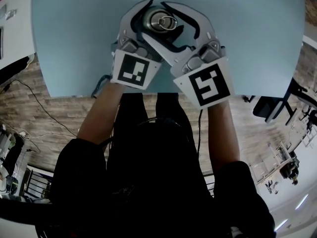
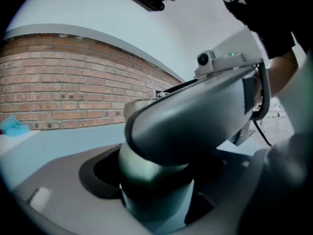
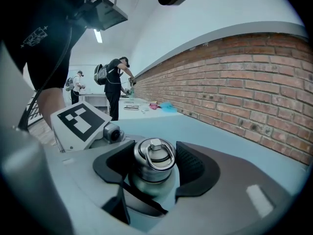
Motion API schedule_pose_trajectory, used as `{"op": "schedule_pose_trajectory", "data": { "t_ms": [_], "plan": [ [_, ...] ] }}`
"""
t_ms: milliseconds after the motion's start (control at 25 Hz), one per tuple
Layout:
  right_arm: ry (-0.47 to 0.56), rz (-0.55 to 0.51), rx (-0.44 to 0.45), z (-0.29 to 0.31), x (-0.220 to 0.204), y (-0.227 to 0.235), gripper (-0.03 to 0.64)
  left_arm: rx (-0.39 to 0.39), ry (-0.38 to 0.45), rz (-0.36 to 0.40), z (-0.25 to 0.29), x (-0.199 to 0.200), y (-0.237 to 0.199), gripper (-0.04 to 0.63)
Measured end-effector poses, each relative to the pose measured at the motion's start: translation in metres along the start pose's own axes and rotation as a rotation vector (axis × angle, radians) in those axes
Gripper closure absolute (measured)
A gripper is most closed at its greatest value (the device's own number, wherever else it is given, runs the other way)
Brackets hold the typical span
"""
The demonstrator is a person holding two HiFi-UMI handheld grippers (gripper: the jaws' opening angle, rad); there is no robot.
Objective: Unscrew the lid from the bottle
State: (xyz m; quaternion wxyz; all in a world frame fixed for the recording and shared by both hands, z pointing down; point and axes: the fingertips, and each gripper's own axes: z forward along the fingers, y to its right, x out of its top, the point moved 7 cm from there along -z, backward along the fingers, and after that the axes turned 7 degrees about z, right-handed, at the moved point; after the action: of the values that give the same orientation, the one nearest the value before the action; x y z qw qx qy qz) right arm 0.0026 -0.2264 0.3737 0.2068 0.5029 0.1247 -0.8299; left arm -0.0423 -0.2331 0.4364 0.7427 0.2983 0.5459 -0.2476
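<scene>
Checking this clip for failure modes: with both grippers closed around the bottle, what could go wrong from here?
The right gripper grips the smooth, rounded lid with only two pads, so it may slip when twisted. The left gripper holds a round metal bottle, which could spin along with the lid. The grippers' jaws cross closely and may foul each other.

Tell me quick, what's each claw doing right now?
Left gripper: closed on the bottle.
Right gripper: closed on the lid.

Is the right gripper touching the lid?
Cannot tell. The right gripper view shows the right gripper with pads hugging both sides of the lid, with no plain gap or press.
</scene>
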Motion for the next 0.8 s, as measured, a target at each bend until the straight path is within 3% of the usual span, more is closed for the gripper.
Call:
{"op": "schedule_pose_trajectory", "data": {
  "t_ms": [400, 800],
  "plan": [
    [0.001, -0.048, 0.112, -0.0011, -0.0009, 0.0071, 0.351, -0.105, 0.015, 0.031, 0.0023, 0.0008, -0.0033, 0.215],
    [0.010, -0.084, 0.232, 0.0007, -0.0003, 0.0099, 0.350, -0.302, 0.043, 0.078, 0.0002, -0.0011, -0.0087, 0.213]
  ]
}}
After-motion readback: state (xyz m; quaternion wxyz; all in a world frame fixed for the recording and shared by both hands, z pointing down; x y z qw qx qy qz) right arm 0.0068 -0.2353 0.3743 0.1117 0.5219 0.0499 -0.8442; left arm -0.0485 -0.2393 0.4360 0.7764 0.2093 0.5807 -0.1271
